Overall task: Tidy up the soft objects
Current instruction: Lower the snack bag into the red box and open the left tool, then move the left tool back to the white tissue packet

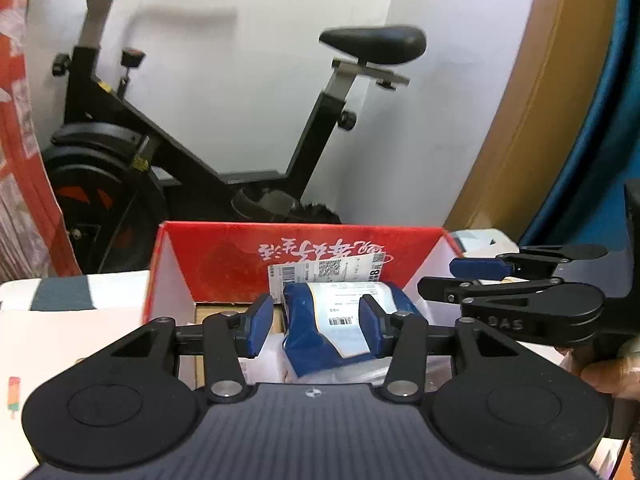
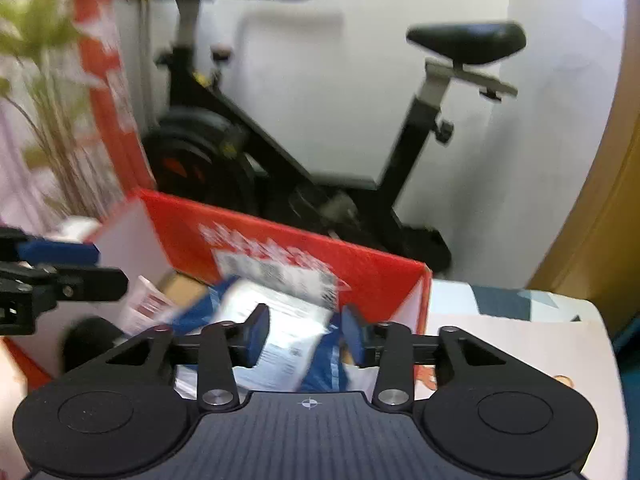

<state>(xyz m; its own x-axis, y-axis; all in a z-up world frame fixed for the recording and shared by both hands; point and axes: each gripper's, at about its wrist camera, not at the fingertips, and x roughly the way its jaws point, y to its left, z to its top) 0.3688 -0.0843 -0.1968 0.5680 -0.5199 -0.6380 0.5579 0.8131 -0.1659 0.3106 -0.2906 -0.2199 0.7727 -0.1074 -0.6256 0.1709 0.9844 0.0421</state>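
Our left gripper point(image 1: 312, 322) and right gripper point(image 2: 306, 334), both apart, hover over blue parcel point(image 1: 340, 320) at 12 o'clock inside red box point(image 1: 248, 252), ready to pick.

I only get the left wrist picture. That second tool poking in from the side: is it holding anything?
Observer: No. In the right wrist view the right gripper has its jaws open, with the blue parcel beyond the gap, not pinched.
Operator: Anything in the red box besides that parcel?
Observer: Yes, a dark round thing sits in a corner of the box; it is too blurred to name.
Operator: And is the room just that exercise bike?
Observer: No, a green plant stands at the far edge of the right wrist view, beyond the box.
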